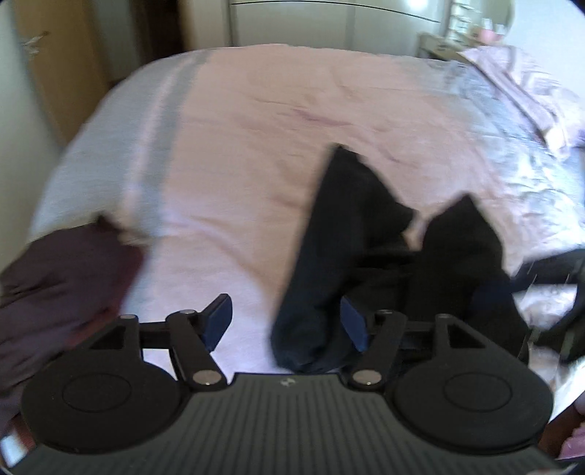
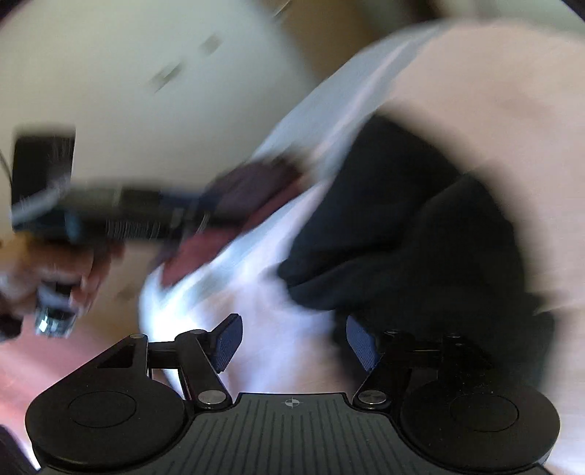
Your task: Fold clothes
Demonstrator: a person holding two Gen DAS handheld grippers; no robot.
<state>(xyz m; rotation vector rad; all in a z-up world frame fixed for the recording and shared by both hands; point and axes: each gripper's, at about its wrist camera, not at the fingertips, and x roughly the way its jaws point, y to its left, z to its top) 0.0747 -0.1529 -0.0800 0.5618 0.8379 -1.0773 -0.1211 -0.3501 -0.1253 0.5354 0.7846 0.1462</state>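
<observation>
A black garment (image 1: 347,219) lies crumpled on the pink bedspread (image 1: 237,128), with two corners sticking up. My left gripper (image 1: 287,321) hovers over its near end. The jaws stand apart, a fold of the black cloth lies against the right finger (image 1: 353,321), and bare sheet shows beside the left one. In the blurred right wrist view the same black garment (image 2: 420,219) fills the right side. My right gripper (image 2: 294,341) is open over bare sheet, its right finger (image 2: 360,341) at the cloth's edge. A hand (image 2: 55,277) holds the left gripper (image 2: 128,215) there.
A maroon garment (image 1: 55,292) lies bunched at the bed's left edge, also visible as a maroon garment (image 2: 248,190) beyond the left gripper. Rumpled pink bedding (image 1: 530,91) lies at the far right. A white wardrobe (image 1: 329,22) stands behind the bed, a wooden door (image 1: 55,54) to the left.
</observation>
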